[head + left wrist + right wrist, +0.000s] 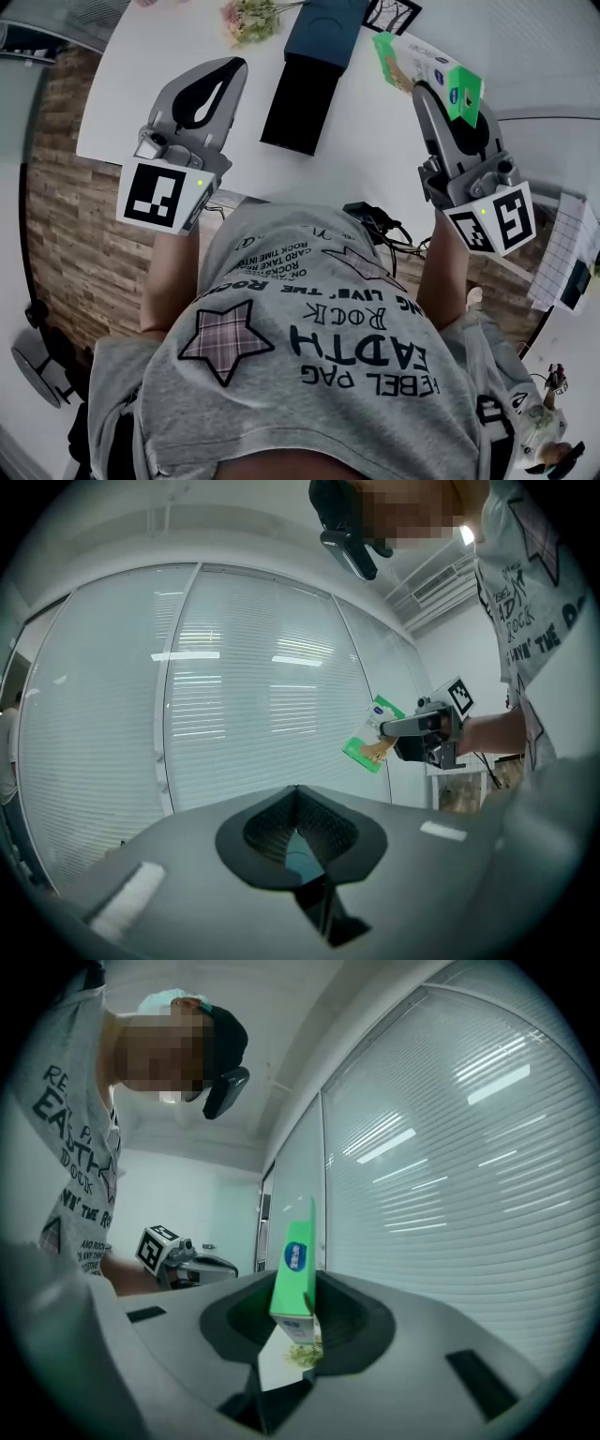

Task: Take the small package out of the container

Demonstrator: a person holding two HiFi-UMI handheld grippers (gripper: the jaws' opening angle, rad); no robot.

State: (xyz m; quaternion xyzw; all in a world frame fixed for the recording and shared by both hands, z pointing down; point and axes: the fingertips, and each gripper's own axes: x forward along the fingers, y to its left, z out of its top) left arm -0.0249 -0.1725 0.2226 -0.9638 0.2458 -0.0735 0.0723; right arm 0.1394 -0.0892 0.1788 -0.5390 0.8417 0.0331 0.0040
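two grippers, one small package, one dark container. right gripper (431, 94) is clamped on the green-and-white small package (427, 67), which is held up to the right of the dark container (300, 101) and apart from it. left gripper (228, 73) has its jaws together, nothing in them. only the head view shows the container, the white tabletop (169, 56) and one bunch of flowers (248, 19). the gripper views show window blinds (234, 696) and the opposite gripper.
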